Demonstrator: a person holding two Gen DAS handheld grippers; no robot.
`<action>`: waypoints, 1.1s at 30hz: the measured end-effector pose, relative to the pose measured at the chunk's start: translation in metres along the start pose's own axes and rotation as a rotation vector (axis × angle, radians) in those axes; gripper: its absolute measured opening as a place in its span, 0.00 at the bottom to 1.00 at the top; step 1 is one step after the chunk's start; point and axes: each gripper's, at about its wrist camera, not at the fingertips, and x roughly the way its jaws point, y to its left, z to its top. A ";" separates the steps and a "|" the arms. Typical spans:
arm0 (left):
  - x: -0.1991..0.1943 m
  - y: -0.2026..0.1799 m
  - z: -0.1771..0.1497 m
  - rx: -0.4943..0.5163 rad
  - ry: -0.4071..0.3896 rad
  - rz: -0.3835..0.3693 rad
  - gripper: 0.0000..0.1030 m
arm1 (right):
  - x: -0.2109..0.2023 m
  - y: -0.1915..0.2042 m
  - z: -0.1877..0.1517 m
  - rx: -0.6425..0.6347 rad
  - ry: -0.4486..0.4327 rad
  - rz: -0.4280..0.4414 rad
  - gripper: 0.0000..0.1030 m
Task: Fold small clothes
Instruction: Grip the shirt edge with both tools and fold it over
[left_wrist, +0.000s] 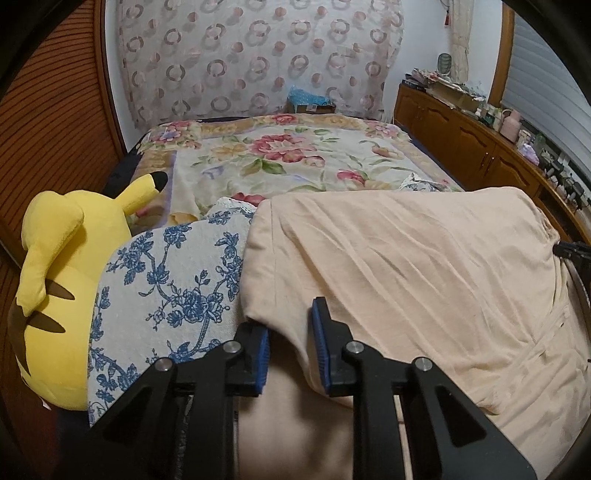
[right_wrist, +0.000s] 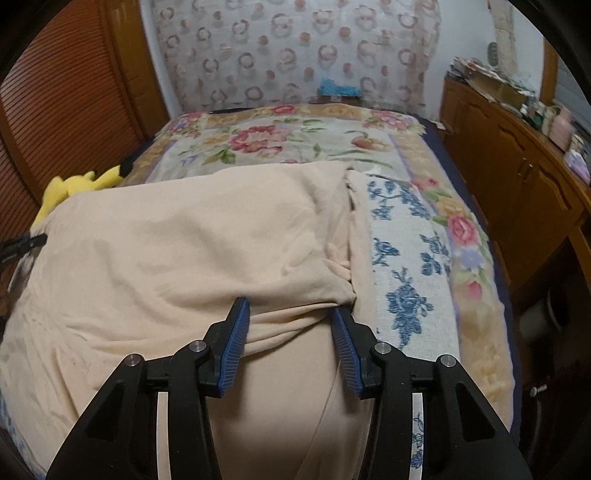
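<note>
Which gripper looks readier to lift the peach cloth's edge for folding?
Probably the left gripper: its jaws look nearly closed on the peach cloth garment. The right gripper stands wider.

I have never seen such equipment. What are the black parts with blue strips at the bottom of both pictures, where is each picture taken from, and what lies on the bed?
The black parts are two hand-held grippers; a person holds one in each hand. Each carries a camera that looks forward along its two fingers. One picture is from the left gripper, the other from the right gripper. On the bed lies a cream garment over a white cloth with blue flowers, on a flowered blanket. A yellow plush toy sits at the left. Garment fabric lies between both pairs of fingers. The left pads look close on a fold; the right stand wider, not clearly pressing.
</note>
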 end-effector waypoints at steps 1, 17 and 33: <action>0.000 -0.001 0.000 0.007 0.000 0.002 0.08 | 0.001 0.000 0.001 0.000 -0.001 -0.020 0.45; -0.058 -0.002 0.009 -0.007 -0.144 -0.031 0.00 | -0.066 0.026 0.013 -0.110 -0.196 0.050 0.04; -0.143 -0.008 -0.031 -0.008 -0.251 -0.038 0.00 | -0.168 0.034 -0.026 -0.100 -0.338 0.064 0.04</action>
